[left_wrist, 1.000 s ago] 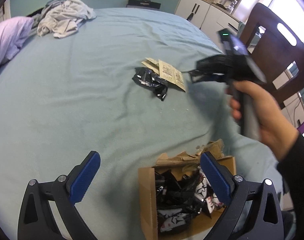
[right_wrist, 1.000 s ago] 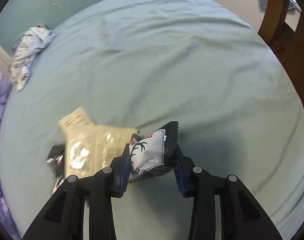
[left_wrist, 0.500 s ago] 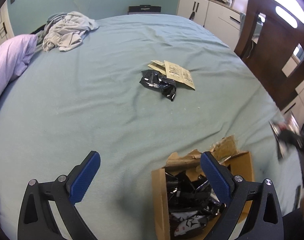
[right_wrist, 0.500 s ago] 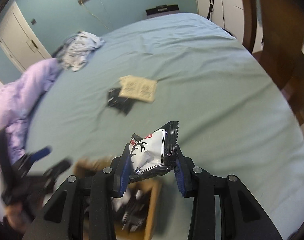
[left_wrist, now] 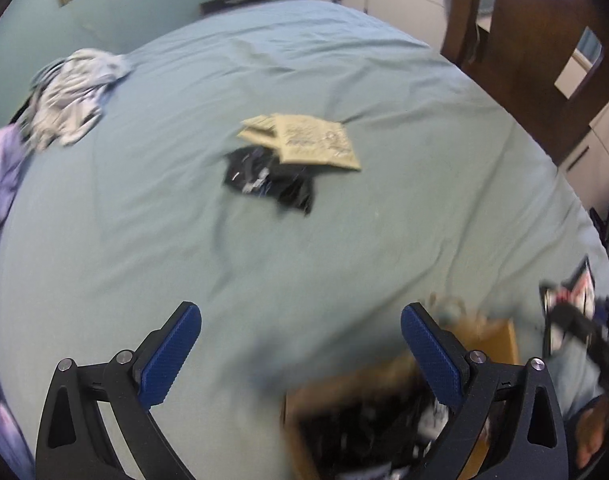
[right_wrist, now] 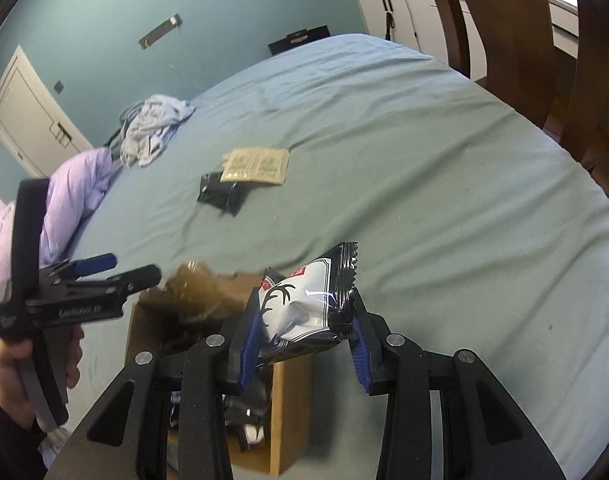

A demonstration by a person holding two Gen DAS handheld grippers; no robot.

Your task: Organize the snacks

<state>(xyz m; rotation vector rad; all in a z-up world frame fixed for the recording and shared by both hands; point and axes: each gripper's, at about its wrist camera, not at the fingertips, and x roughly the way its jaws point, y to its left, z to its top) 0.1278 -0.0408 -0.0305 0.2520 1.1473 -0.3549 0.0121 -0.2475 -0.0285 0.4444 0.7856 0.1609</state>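
Observation:
My right gripper [right_wrist: 304, 320] is shut on a black-and-white snack packet [right_wrist: 304, 304], held just above the open cardboard box [right_wrist: 288, 412] of black snack packets. In the left wrist view that packet [left_wrist: 570, 308] shows blurred at the far right, beside the box [left_wrist: 500, 336]. My left gripper [left_wrist: 300, 352] is open with nothing between its fingers, above the bed sheet left of the box; it also appears in the right wrist view [right_wrist: 116, 268]. Further up the bed lie beige sachets [left_wrist: 308, 144] partly over a black packet [left_wrist: 268, 180].
A teal sheet [left_wrist: 344, 80] covers the bed. Crumpled clothes [left_wrist: 68, 96] and a lilac duvet [right_wrist: 72, 192] lie at the far left. A dark wooden chair [left_wrist: 536, 40] stands at the bed's right edge, white cabinets [right_wrist: 404, 8] behind it. A hand [right_wrist: 12, 376] holds the left gripper.
My right gripper carried the snack packet from beside the beige sachets back over the cardboard box. My left gripper drifted leftward off the box and rolled; its view is blurred.

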